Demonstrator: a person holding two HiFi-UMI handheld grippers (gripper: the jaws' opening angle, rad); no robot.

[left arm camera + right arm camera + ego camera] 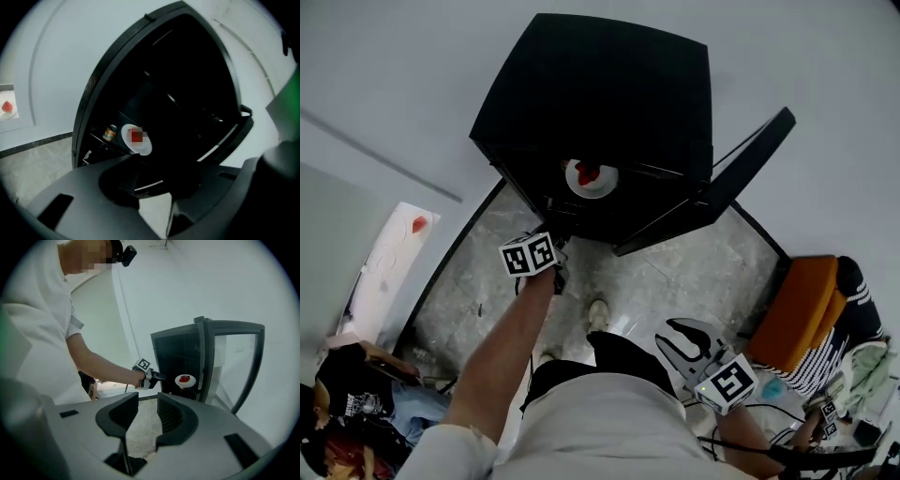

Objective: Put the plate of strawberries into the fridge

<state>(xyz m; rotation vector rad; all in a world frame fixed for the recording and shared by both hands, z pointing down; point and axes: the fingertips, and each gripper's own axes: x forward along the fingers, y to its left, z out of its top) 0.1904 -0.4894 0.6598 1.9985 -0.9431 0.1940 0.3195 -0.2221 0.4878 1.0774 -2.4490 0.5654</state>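
Strawberries (588, 173) on their white plate (602, 187) are sitting inside the black fridge (600, 94), on a shelf just behind the opening, and the door (712, 192) is swung wide to the right! In the left gripper view the plate stands beside a small can (110, 132) on the same shelf. The left gripper (161, 376) is stretched out on a straight arm right at the mouth of the fridge, jaws parted and nothing between them, with a clear gap to the plate in the right gripper view. The right gripper (147, 401) hangs low and well back from the fridge, over the grey stone floor (675, 272), jaws a modest way apart and gripping nothing, looking across at the open fridge and the person's reaching arm.
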